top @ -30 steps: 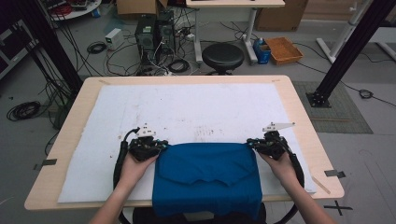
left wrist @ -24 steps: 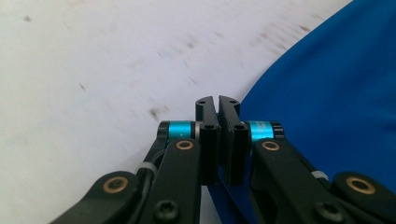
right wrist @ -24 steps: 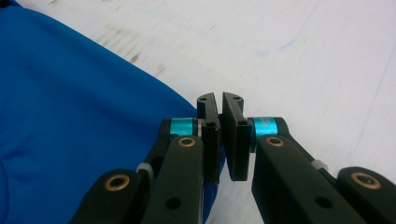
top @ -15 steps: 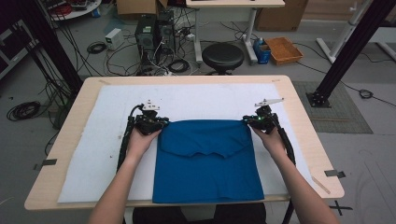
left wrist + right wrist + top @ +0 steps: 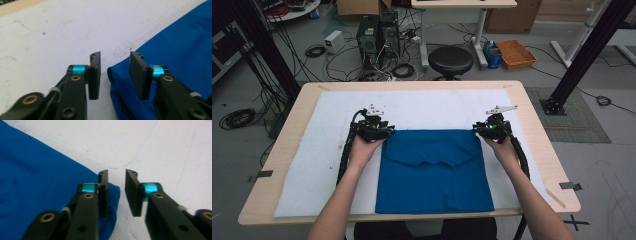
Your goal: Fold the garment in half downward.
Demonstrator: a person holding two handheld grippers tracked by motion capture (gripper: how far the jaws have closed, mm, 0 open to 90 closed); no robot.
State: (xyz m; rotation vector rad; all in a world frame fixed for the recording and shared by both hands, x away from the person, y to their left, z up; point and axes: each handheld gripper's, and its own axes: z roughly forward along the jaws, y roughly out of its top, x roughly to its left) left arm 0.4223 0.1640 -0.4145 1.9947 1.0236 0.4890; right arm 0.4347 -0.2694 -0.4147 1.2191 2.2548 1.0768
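A person is sitting at the near edge of the desk [image 5: 532,107], both forearms reaching forward over the white mat [image 5: 312,165] that is covering most of the desktop.

Toward the left edge, the left hand [image 5: 364,146] is gripping the left gripper [image 5: 379,131], which is sitting at the far left corner of the blue cloth [image 5: 434,172]. In the left gripper view its jaws are standing apart with a moderate gap between them, and nothing is being pinched: the left jaw is resting over the bare white mat [image 5: 50,37], while the folded corner of the blue cloth [image 5: 175,50] is lying in the gap and under the right jaw.

The blue cloth is lying flat in the middle of the desk, nearer the near edge than the far one, folded into a rough rectangle with a flap turned down across its far part. Its near edge is reaching almost to the near edge of the mat.

Toward the right edge, the right hand [image 5: 501,146] is holding the right gripper [image 5: 489,129] at the far right corner of the cloth. In the right gripper view its jaws are also standing narrowly apart and holding nothing; the corner of the blue cloth [image 5: 37,175] is lying beneath the left jaw, and the right jaw is hanging over the white mat [image 5: 162,150].
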